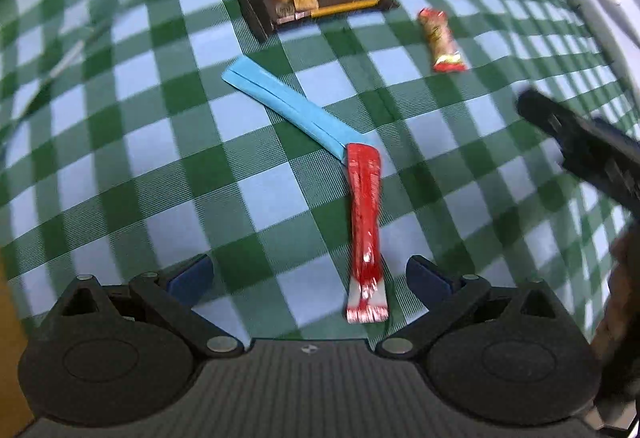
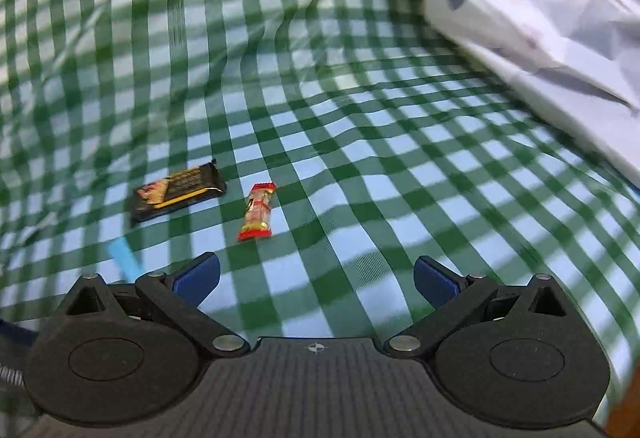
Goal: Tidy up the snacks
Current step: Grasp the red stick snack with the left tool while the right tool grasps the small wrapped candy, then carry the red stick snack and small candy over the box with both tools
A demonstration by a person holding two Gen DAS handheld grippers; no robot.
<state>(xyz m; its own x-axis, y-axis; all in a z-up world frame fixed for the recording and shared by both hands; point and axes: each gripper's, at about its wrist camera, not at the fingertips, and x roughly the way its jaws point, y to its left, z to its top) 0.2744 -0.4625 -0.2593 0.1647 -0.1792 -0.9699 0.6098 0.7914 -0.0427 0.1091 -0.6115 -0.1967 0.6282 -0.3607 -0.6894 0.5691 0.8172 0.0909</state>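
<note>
A: On the green-checked cloth (image 1: 120, 166), which snack is closest to a grasp?

B: The red stick pack (image 1: 365, 230). In the left wrist view it lies just ahead of the left hand-held gripper (image 1: 308, 276), at about one o'clock from the midpoint between the fingers, its crimped near end between the two blue pads. Its long axis runs nearly along the gripper's forward line, toward twelve o'clock.

A: And the jaws?

B: Spread wide, holding nothing. The right hand-held gripper (image 2: 316, 280) is equally wide and empty.

A: What else is out there?

B: A blue stick pack (image 1: 288, 106) slants off toward ten o'clock from the red one's far tip; the two touch or overlap there. Farther on sit a dark bar wrapper (image 1: 316, 0) at twelve o'clock and a small red-and-gold packet (image 1: 440, 40) at one o'clock.

A: Could the right side take the red pack?

B: Its camera does not show it at all, so I judge the left nearer. Since the pack lies lengthwise between the fingers, closing across its narrow width should suit.
</note>
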